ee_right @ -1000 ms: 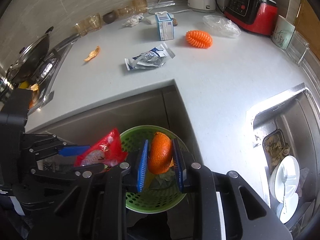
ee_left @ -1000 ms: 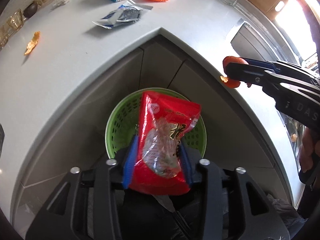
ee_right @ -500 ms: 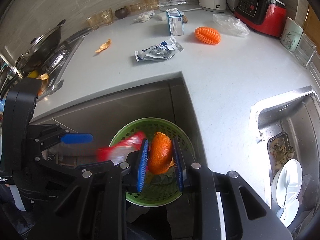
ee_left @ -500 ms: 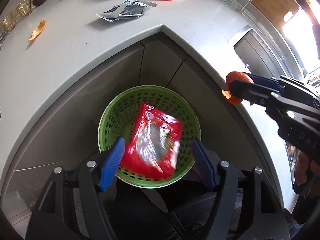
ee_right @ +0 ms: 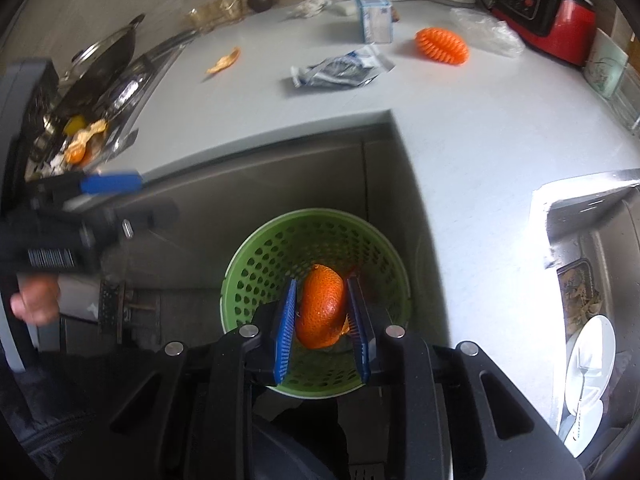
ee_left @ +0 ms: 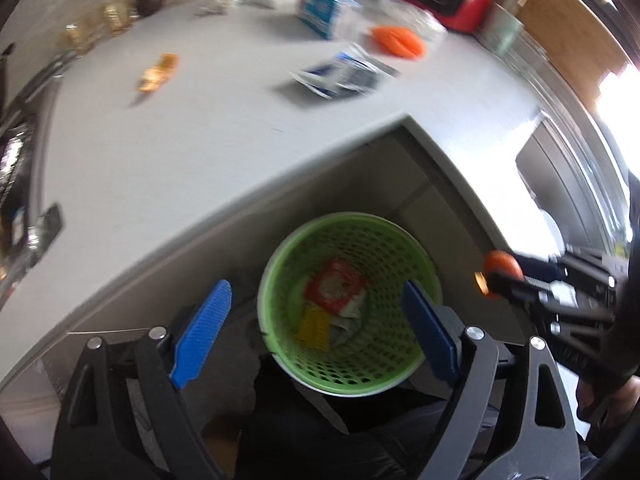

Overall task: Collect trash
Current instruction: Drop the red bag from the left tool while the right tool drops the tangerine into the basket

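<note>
A green mesh bin [ee_left: 416,256] [ee_right: 256,256] stands on the floor in the counter's inner corner. A red snack wrapper [ee_left: 334,286] lies at its bottom with other scraps. My left gripper [ee_left: 316,330] is open and empty above the bin. My right gripper [ee_right: 322,322] is shut on an orange peel [ee_right: 322,306] and holds it over the bin; the peel also shows in the left wrist view [ee_left: 500,266]. On the white counter [ee_right: 460,120] lie a silver-blue wrapper [ee_right: 340,70] [ee_left: 344,74] and a small orange peel piece [ee_right: 224,62] [ee_left: 158,72].
A blue-white carton [ee_right: 374,20], an orange ridged ball [ee_right: 442,46], a clear plastic bag [ee_right: 488,32] and a red appliance [ee_right: 548,20] stand at the back. A stove with a pan [ee_right: 104,56] is left. A sink with plates [ee_right: 592,356] is right.
My left gripper opened and dropped the red wrapper, which fell to the bottom of the bin; the gripper then swung left. My right gripper stayed over the bin with the peel.
</note>
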Tool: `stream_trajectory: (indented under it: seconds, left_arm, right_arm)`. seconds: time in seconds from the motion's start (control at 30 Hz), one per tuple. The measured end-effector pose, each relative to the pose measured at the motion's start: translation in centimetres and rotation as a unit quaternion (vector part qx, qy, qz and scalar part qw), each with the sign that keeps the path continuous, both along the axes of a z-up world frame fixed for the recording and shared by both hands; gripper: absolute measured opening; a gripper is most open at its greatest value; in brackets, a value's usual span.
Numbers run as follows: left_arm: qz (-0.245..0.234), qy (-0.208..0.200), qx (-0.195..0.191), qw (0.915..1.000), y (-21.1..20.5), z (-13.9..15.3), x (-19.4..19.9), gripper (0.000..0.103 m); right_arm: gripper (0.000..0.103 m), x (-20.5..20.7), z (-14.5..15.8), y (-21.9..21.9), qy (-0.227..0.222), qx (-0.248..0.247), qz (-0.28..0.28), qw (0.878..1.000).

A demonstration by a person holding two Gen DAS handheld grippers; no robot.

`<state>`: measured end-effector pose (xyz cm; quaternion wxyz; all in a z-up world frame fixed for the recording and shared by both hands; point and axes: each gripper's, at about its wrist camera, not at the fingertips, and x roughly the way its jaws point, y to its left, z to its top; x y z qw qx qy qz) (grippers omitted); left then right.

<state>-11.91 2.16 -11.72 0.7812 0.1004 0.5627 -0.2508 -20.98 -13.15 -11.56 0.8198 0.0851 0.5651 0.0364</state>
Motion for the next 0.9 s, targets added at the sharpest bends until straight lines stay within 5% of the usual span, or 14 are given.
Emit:
stream_trajectory:
  seconds: [0.07, 0.2, 0.4, 0.9]
  left_arm:
    - [0.012, -0.005, 0.002, 0.9999, 1.2, 0.2, 0.7, 0.084]
    - [0.036, -0.008, 0.007, 0.9993, 2.8, 0.3, 2.3, 0.084]
    - [0.076, -0.013, 0.0, 0.997, 4.6, 0.9, 4.6, 0.084]
    - [0.111, -0.055, 0.0, 0.9923, 6.3, 1.4, 12.9, 0.084]
  right_arm:
    - [0.029, 0.1, -0.3, 0.3, 0.005, 0.003, 0.003, 1.0]
    - [0.055, 0.4, -0.7, 0.5, 0.007, 0.005, -0.002, 1.0]
    - [0.071, 1.9, 0.0, 0.2, -0.007, 0.001, -0.019, 1.0]
    - [0.083, 8.2, 1.8, -0.8, -0.041, -0.013, -0.079, 0.996]
